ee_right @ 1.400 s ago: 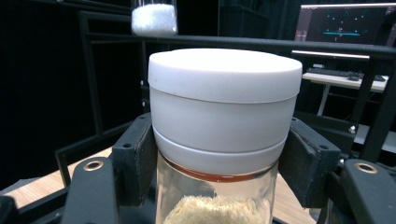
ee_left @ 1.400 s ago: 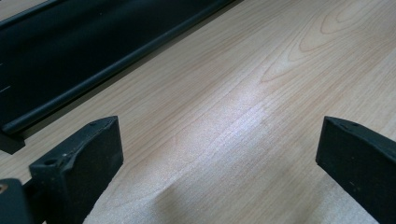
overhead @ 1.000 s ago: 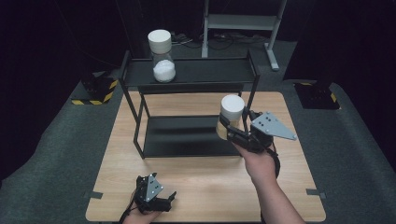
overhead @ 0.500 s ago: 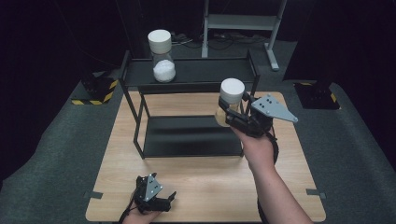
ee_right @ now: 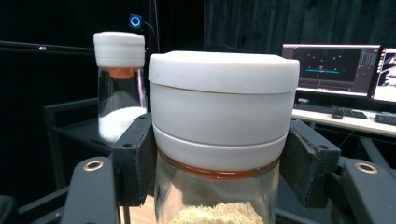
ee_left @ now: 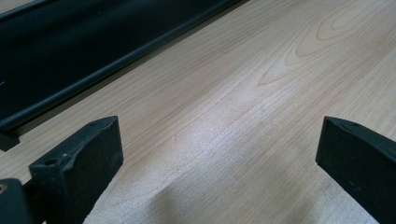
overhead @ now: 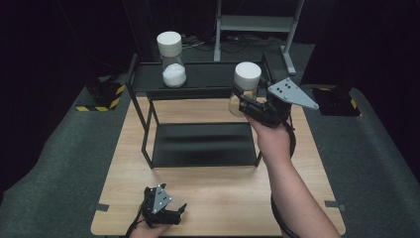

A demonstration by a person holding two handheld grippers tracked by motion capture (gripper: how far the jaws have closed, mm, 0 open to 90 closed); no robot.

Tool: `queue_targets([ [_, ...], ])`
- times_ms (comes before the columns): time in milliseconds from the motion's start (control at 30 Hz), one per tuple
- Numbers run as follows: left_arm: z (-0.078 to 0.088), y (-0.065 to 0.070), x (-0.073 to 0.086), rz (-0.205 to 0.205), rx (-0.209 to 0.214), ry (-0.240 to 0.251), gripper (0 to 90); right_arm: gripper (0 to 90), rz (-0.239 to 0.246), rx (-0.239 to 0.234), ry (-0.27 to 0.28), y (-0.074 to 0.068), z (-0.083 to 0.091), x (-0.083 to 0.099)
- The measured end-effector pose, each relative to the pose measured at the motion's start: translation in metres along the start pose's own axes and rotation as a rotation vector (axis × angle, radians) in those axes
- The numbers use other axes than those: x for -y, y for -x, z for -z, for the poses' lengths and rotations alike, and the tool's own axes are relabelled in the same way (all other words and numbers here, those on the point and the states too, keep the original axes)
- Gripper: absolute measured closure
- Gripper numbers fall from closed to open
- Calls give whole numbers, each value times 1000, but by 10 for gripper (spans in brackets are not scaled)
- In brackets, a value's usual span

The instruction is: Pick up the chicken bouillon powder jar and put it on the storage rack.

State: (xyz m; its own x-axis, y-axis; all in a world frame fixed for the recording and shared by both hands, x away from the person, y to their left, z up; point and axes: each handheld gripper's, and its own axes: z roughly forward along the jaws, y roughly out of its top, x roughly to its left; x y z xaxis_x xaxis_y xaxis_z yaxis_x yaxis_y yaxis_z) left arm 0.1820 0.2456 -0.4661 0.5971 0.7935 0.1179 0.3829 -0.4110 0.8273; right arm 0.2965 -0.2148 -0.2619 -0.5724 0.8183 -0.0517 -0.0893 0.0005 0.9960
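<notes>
two glass jars with white lids carry no label or writing that can be read. one, the jar of tan grains, is pinched just below its lid by the right tongs and hangs in the air at the right end of the rack's top shelf, near its front edge. the other, the jar of white powder, stands upright on that shelf toward its left end, well apart from the held one. the black rack sits on the far half of the desk, and its low shelf lies bare. the left tongs rest at the desk's near edge, spread wide with nothing between them. in the right gripper view, monitors glow behind on another table. open wood runs along the desk's near and right edges.
</notes>
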Motion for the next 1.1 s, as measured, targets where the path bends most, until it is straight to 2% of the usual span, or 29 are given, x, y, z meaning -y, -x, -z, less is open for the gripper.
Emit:
queue_targets([
  [367, 1, 0, 1, 4, 2, 3, 11, 344, 8, 21, 15, -1, -15, -17],
  [667, 1, -2, 1, 11, 7, 6, 11, 344, 9, 45, 12, -2, -36, -27],
  [1100, 1, -3, 2, 14, 8, 11, 11, 343, 19, 52, -7, -8, -62, -32],
])
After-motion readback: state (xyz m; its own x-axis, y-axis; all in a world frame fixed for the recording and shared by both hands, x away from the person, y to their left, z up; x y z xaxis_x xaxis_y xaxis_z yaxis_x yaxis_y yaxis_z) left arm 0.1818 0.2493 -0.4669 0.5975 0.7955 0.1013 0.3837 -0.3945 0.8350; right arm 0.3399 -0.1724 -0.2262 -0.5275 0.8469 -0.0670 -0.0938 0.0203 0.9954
